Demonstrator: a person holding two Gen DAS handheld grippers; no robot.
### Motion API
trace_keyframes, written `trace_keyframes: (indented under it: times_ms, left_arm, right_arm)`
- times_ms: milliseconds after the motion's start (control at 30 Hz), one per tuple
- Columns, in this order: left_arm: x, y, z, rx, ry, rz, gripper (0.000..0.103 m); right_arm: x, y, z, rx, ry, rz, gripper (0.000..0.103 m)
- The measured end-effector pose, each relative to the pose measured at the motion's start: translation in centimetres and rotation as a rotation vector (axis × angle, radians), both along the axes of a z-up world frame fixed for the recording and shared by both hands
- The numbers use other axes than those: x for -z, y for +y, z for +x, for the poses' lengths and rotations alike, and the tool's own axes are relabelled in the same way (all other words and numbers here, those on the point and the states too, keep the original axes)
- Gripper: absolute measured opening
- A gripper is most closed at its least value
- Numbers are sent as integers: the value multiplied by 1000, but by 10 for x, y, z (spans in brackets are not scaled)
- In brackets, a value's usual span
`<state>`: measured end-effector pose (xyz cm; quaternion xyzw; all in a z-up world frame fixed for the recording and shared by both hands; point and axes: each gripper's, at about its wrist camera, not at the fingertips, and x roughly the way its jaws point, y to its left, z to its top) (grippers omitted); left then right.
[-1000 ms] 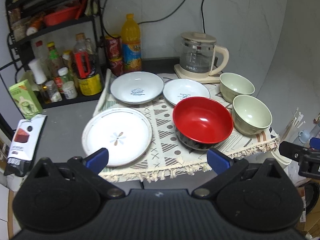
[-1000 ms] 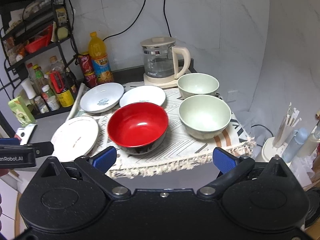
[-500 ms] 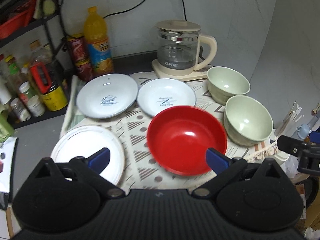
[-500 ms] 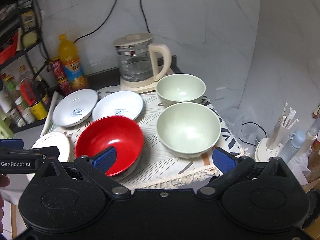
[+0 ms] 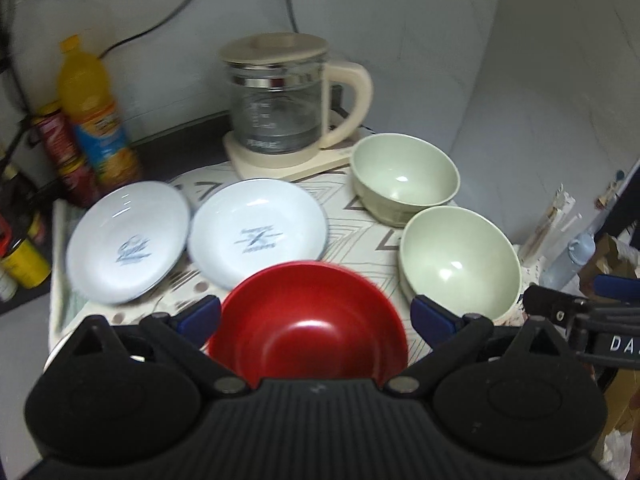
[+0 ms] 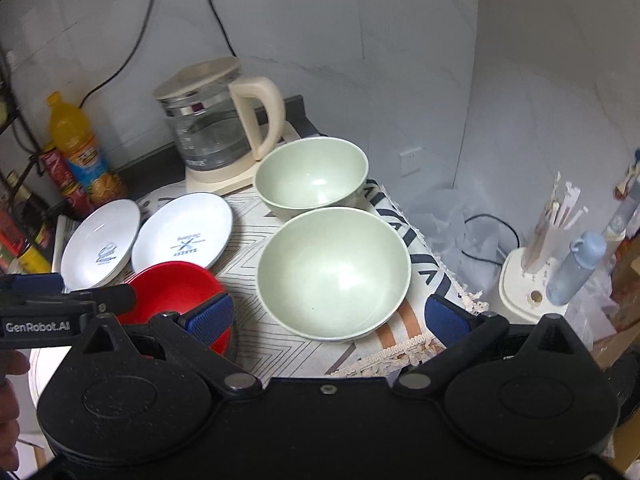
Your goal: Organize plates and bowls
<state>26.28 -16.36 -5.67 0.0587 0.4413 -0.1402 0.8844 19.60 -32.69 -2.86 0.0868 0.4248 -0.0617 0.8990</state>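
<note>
A red bowl sits on the patterned cloth, and my left gripper stands open with its blue fingertips either side of the bowl's near rim, apart from it. Two white plates lie behind the red bowl. To the right are two pale green bowls, the far one and the near one. My right gripper is open around the near green bowl, not touching it. The red bowl shows at that view's left.
A glass kettle stands on its base at the back. An orange drink bottle and cans line the back left. A holder of sticks and a blue bottle stand off the table's right edge. The cloth's fringe marks the front edge.
Both grippers have moved forward and to the right over the table. The left one now frames the red bowl, the right one the near green bowl. Both stay open.
</note>
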Motion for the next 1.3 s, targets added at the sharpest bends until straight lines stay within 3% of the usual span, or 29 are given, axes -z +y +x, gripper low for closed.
trace_keyframes:
  times_ms: [233, 400, 467, 733, 867, 1033, 1300]
  left_arm:
    - [22, -32, 41, 112, 65, -9, 91]
    - [41, -56, 65, 198, 111, -9, 75]
    - [52, -64, 75, 226, 129, -5, 64]
    - [89, -87, 108, 322, 224, -9, 47]
    - [114, -94, 130, 305, 307, -33, 27]
    - [129, -102, 142, 308, 343, -24, 24]
    - [145, -105, 148, 318, 414, -60, 7]
  right_arm:
    - [21, -14, 21, 77, 80, 55, 87]
    - [38, -23, 30, 138, 130, 73, 73]
    - [45, -27, 34, 159, 144, 96, 67]
    - [71, -43, 46, 261, 186, 158, 54]
    - [89, -49, 51, 291, 228, 188, 37]
    - [105, -51, 60, 313, 249, 211, 29]
    - [122, -51, 67, 360, 270, 220, 20]
